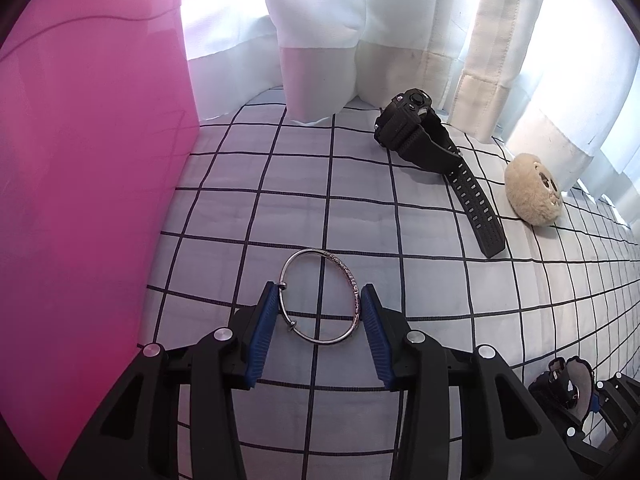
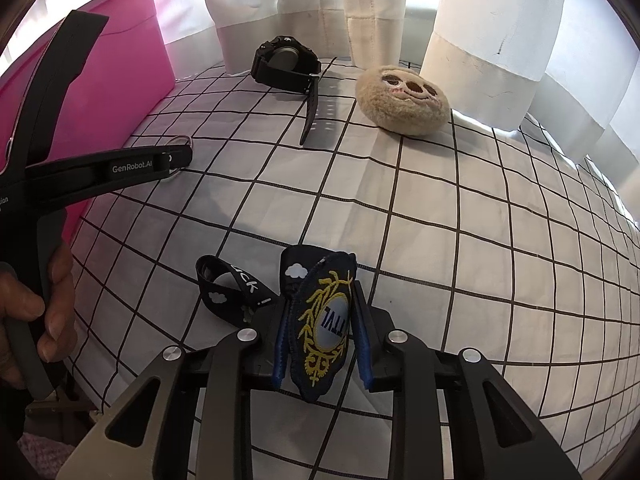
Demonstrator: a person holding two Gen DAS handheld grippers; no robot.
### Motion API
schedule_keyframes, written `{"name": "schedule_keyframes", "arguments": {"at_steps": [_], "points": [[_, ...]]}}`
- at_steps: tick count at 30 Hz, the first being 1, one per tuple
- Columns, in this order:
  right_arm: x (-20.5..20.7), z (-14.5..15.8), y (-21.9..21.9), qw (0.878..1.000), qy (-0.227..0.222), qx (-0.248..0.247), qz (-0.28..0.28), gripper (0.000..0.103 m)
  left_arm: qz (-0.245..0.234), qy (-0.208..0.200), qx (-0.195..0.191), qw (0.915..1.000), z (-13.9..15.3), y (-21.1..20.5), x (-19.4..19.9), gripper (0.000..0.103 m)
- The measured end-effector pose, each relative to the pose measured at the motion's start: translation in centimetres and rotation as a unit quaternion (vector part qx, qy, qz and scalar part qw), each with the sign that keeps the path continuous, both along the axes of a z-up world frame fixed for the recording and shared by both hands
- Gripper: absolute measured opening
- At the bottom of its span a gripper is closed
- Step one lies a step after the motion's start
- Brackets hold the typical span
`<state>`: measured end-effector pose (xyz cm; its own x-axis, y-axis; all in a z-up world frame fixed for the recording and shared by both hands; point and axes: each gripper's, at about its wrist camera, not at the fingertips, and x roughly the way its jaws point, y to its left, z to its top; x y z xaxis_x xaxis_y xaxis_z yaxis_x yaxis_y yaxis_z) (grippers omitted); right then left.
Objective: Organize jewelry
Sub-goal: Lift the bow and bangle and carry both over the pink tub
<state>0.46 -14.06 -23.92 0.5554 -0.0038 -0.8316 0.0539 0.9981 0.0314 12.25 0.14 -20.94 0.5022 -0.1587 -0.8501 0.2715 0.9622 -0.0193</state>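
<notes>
My left gripper (image 1: 320, 296) is shut on a silver bangle (image 1: 352, 280), one blue pad on each side of the ring, just above the checked cloth (image 1: 280, 184). The pink bin (image 1: 80, 160) stands close on its left. My right gripper (image 2: 320, 300) is shut on a dark embroidered badge (image 2: 324, 332) with gold stitching; its black lanyard strap (image 2: 228, 292) trails left on the cloth. The left gripper also shows in the right wrist view (image 2: 176, 156) beside the pink bin (image 2: 120, 64), with the bangle's edge (image 2: 182, 139) peeking out.
A black wristwatch (image 1: 424, 136) lies near the white curtains (image 1: 400, 20), with a beige plush sloth face (image 1: 532, 192) to its right. Both show in the right wrist view: the watch (image 2: 288, 64), the plush (image 2: 404, 100). The right gripper shows at the left view's lower right (image 1: 576, 392).
</notes>
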Motion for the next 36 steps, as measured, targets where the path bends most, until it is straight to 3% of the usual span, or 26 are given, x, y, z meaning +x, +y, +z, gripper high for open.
{"name": "schedule_keyframes", "arguments": {"at_steps": [8, 23, 36], "points": [[-0.6, 0.7, -0.3, 1.000, -0.008, 0.009, -0.002, 0.026, -0.003, -0.007, -0.004, 1.0000, 1.6, -0.2, -1.2, 0.041], [-1.3, 4.8, -1.3, 0.999, -0.049, 0.010, -0.010, 0.026, -0.006, -0.036, -0.006, 0.9993, 5.8, -0.7, -3.0, 0.041], [-0.4, 10.8, -1.4, 0.995, -0.099, -0.013, 0.015, 0.026, 0.011, -0.084, -0.028, 0.9960, 12.5, -0.7, -4.4, 0.042]]}}
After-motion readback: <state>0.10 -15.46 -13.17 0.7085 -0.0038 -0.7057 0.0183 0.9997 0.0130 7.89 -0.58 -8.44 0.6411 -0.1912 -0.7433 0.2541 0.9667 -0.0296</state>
